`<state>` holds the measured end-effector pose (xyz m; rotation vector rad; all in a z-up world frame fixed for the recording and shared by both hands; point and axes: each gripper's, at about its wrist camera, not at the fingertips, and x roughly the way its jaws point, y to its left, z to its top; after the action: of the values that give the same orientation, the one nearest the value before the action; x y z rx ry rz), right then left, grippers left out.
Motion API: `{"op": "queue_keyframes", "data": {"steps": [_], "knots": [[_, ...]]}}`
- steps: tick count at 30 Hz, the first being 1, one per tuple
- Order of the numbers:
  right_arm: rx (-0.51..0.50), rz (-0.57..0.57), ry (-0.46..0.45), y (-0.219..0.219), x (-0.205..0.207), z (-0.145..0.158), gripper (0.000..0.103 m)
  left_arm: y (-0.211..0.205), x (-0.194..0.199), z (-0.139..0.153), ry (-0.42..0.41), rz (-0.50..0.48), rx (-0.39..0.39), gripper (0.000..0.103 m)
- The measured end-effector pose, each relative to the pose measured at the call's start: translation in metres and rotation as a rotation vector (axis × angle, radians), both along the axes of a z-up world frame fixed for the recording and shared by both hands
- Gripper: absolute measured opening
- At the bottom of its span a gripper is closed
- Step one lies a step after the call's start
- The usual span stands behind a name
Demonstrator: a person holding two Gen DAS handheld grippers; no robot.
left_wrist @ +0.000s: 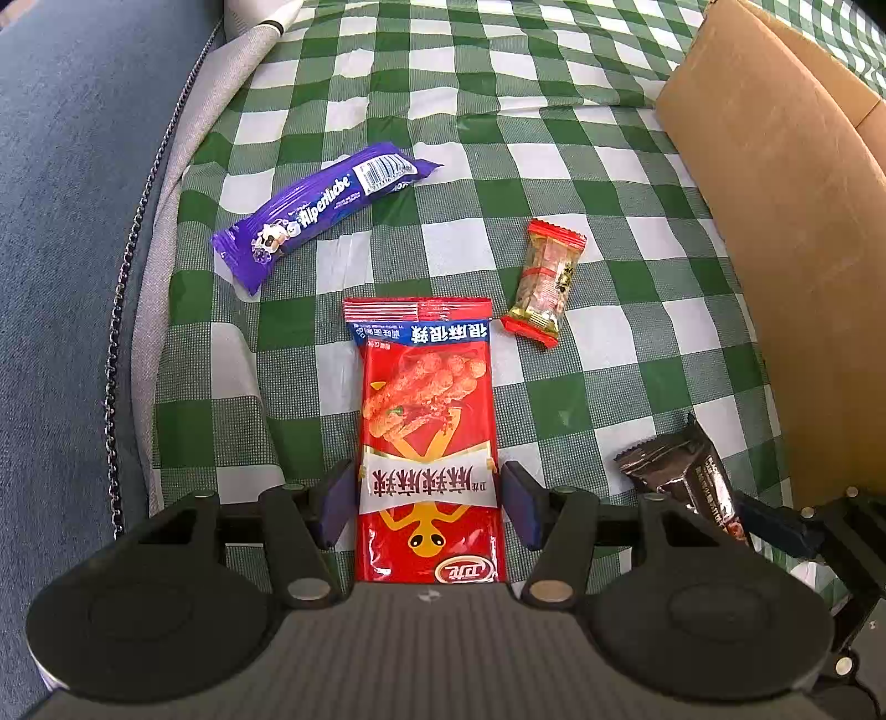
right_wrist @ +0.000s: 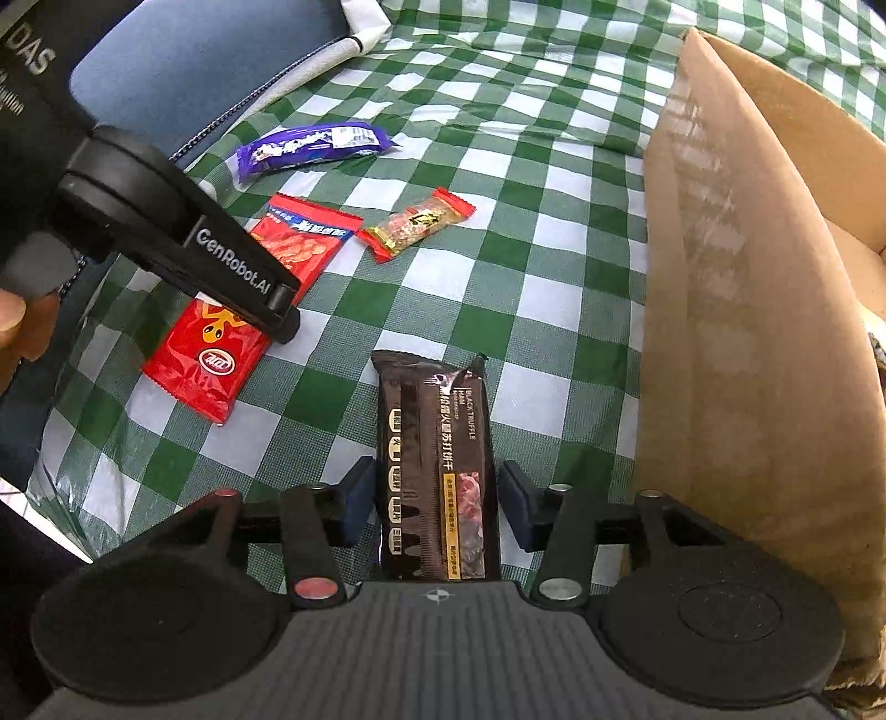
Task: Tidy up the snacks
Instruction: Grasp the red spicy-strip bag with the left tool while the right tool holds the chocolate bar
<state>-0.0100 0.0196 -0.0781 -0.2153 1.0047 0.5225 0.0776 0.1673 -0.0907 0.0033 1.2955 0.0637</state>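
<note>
Looked like a home living room: checked cloth (left_wrist: 498, 166) spread over blue sofa (left_wrist: 72, 221), cardboard box (left_wrist: 775, 221) alongside.

A green and white checked cloth (left_wrist: 554, 183) is spread out flat, and a few soft folds can be seen in it. The same cloth (right_wrist: 554, 277) is seen from the right wrist view too. A blue fabric seat (left_wrist: 66, 221) is seen to the left of the cloth. Between the two, a grey strip of fabric (left_wrist: 221, 99) is laid along the cloth's edge. A thin dark line like a chain (left_wrist: 119, 310) is run along that strip. At the top, part of a white thing (left_wrist: 260, 11) is seen, but what it is cannot be told.
</note>
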Motion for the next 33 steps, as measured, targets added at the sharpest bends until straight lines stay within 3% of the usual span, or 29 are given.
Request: {"op": "queue_keyframes", "data": {"steps": [2,14,33], "knots": [[-0.006,0.003,-0.012,0.001,-0.001,0.0,0.041,0.001,0.0,0.0,-0.001,-0.001,0.0,0.061],[-0.022,0.015,-0.038,0.001,-0.004,0.001,0.041,0.005,-0.002,0.006,-0.024,0.015,-0.009,0.052],[-0.033,0.039,-0.174,0.005,-0.014,0.027,0.041,0.017,-0.002,0.035,-0.188,0.089,-0.05,0.051]]}}
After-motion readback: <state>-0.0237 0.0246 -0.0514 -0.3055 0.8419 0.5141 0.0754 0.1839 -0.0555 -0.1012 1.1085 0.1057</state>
